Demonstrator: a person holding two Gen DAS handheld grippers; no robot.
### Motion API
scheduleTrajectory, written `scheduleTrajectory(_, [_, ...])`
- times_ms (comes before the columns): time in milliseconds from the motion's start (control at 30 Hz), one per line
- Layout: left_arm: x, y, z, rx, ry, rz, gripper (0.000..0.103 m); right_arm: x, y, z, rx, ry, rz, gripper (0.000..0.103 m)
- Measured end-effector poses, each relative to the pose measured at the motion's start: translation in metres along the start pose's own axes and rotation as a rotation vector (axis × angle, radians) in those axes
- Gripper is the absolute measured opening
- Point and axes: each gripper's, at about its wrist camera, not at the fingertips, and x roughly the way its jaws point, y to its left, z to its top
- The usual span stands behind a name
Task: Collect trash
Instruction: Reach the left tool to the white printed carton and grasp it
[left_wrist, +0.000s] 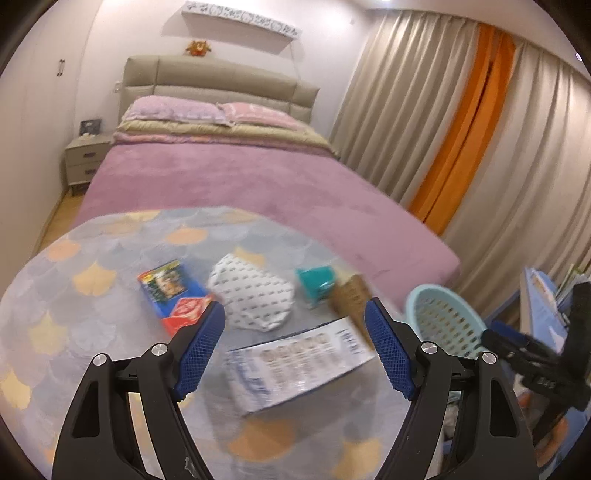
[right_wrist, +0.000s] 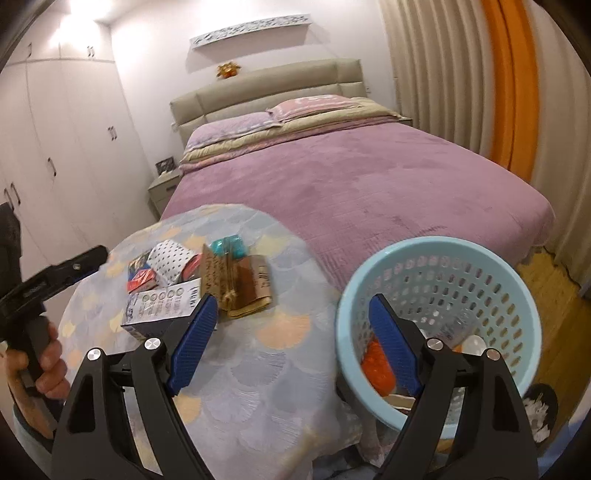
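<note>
Left gripper (left_wrist: 294, 349): jaws stood wide apart and held nothing, poised over the white printed box (left_wrist: 295, 363) at lower centre of the left wrist view.
Trash on the tabletop (left_wrist: 74, 295), left to right in that view: a red and blue carton (left_wrist: 171, 293), a crumpled white dotted wrapper (left_wrist: 251, 297), a teal cup (left_wrist: 317, 286), a brown paper piece (left_wrist: 351, 295).
Right gripper (right_wrist: 291, 345): jaws apart and empty, one finger over the tabletop edge, the other in front of the basket rim.
Basket (right_wrist: 436, 243): pale blue, perforated, at lower right of the right wrist view, just beside the tabletop; an orange item (right_wrist: 376, 363) and some pale scraps lay inside.
Step in hand: judged to be the reach for another piece, the white printed box being nearest.
Next move: probably lowering the left jaws around the box and closing, then carrying it rightward to the basket.
Hard to make out: left view was motion-blurred, print unreadable; the basket floor was partly hidden by the right finger.
</note>
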Motion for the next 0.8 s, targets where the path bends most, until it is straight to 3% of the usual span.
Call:
scheduleTrajectory(167, [0.018,0.007,-0.007,0.027,0.057,-0.001,0.074,0.017,0.016,-0.001,-0.033,0.035,0.029,0.077])
scheduleTrajectory(267, [0.03,0.004,-0.013,0.057,0.093,0.017,0.069,0.027,0.025,-0.002,-0.045,0.06,0.046,0.074])
scheduleTrajectory(400, [0.044,0.004,-0.022,0.072,0.138,0.013,0.066,0.042,0.036,-0.003,-0.071,0.089,0.068,0.053])
scheduleTrajectory(533, [0.043,0.0,-0.036,0.104,0.174,0.005,0.066,0.053,0.04,-0.005,-0.072,0.11,0.085,0.053])
scheduleTrajectory(700, [0.025,-0.013,-0.055,0.151,0.236,-0.066,0.068,0.063,0.047,-0.005,-0.075,0.127,0.106,0.053])
scheduleTrajectory(800, [0.023,-0.017,-0.057,0.16,0.239,-0.053,0.075,0.066,0.052,-0.005,-0.085,0.127,0.106,0.053])
